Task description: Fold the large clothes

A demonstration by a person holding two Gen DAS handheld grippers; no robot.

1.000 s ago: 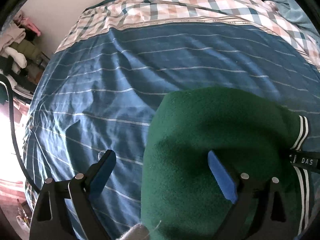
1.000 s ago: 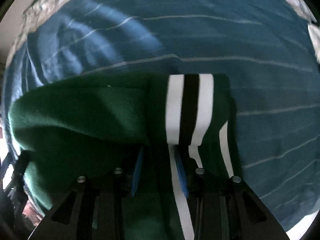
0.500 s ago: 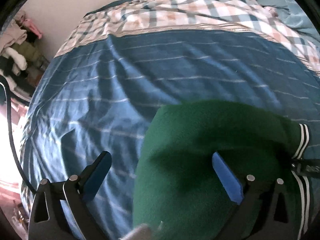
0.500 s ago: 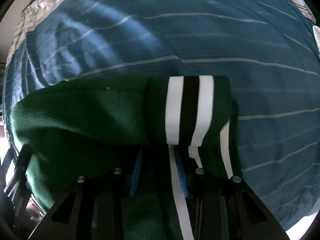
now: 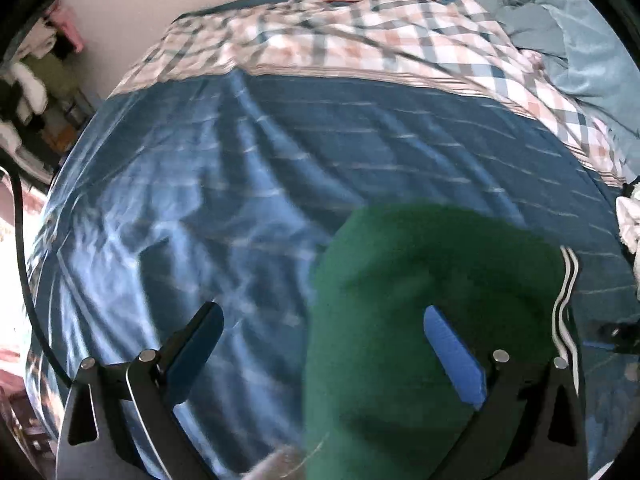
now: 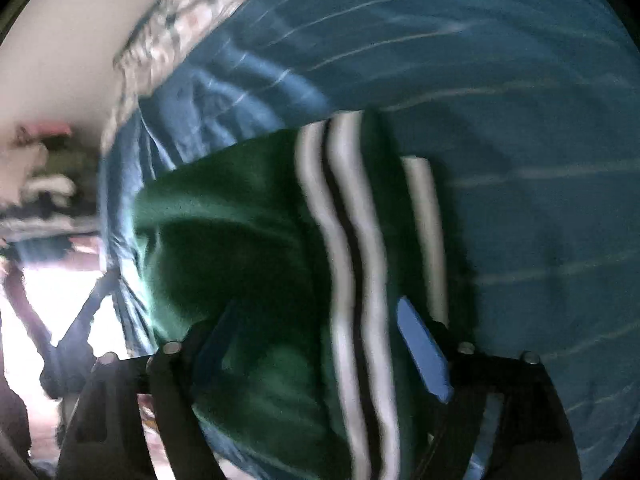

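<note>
Softly rumpled green fleece garment

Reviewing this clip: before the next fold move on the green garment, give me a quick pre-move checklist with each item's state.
1. Left gripper open and clear of cloth: ok; jaws wide, nothing pinched.
2. Right gripper released: ok; jaws have just been opening, pads not pressing the striped edge between them.
3. Green garment lying on the blue bedsheet: ok.
4. White stripes lying straight: not ok; they wave.
5. Fold neat underneath: cannot tell; blurred.
</note>
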